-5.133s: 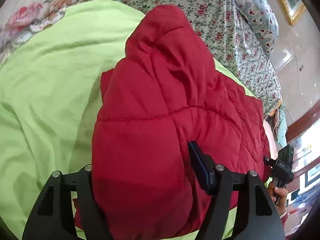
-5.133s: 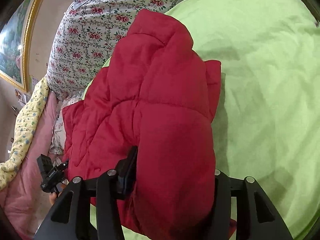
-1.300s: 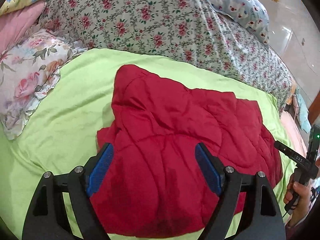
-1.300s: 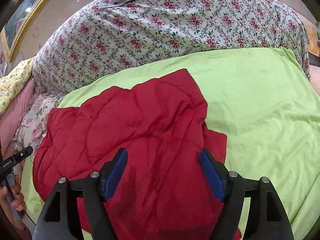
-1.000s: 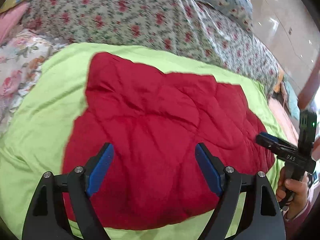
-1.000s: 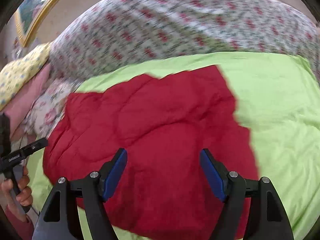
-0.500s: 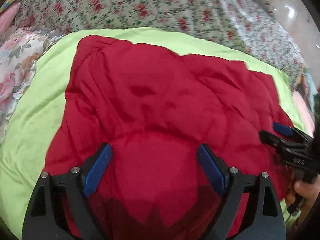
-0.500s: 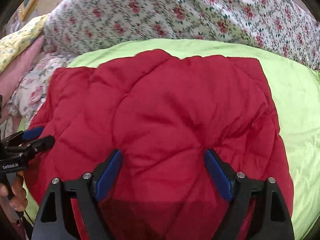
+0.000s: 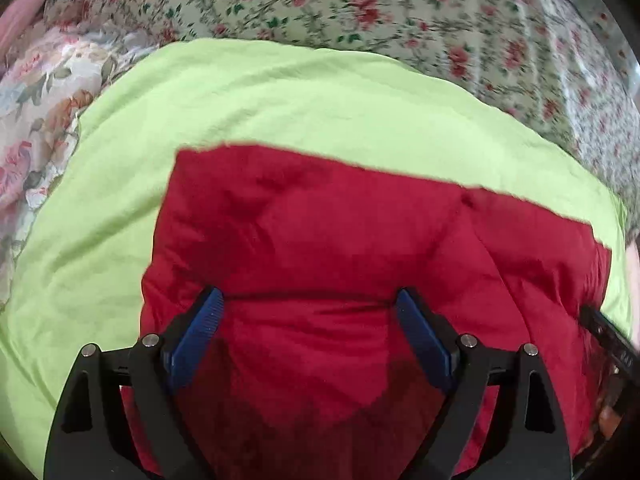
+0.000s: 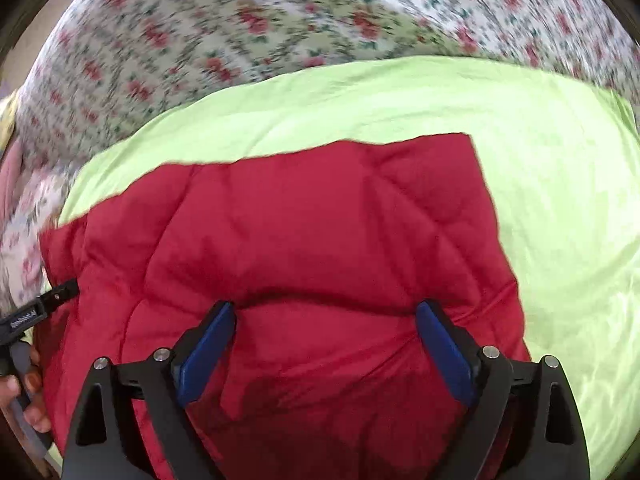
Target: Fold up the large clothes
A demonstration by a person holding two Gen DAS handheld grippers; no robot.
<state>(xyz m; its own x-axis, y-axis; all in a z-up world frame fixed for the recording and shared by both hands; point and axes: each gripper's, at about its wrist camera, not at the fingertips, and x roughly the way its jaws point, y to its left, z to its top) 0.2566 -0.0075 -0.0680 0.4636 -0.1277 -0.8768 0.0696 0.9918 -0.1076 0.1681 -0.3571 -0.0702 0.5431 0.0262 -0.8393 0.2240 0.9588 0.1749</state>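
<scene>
A red quilted jacket [image 9: 320, 220] lies folded into a thick rectangle on a lime-green sheet [image 9: 280, 92]. My left gripper [image 9: 308, 294] stands open low over its near left part, blue pads wide apart, with a puffed ridge of fabric between the tips. My right gripper [image 10: 326, 305] hangs over the near right part of the jacket [image 10: 300, 220]; its jaws are opening, with a bulge of red fabric between them and nothing pinched. A black finger [image 9: 604, 332] of the right gripper shows at the jacket's right edge in the left wrist view.
A rose-patterned quilt [image 9: 360, 0] rises behind the green sheet [image 10: 540, 160]. A floral pillow [image 9: 36, 112] lies at the far left. A person's hand [image 10: 32, 400] grips the left gripper's handle at the jacket's left edge. Both views are motion-blurred.
Both grippers have dropped closer to the jacket and swung toward its near edge. The jaws stand a little wider. More green sheet now shows beyond the jacket.
</scene>
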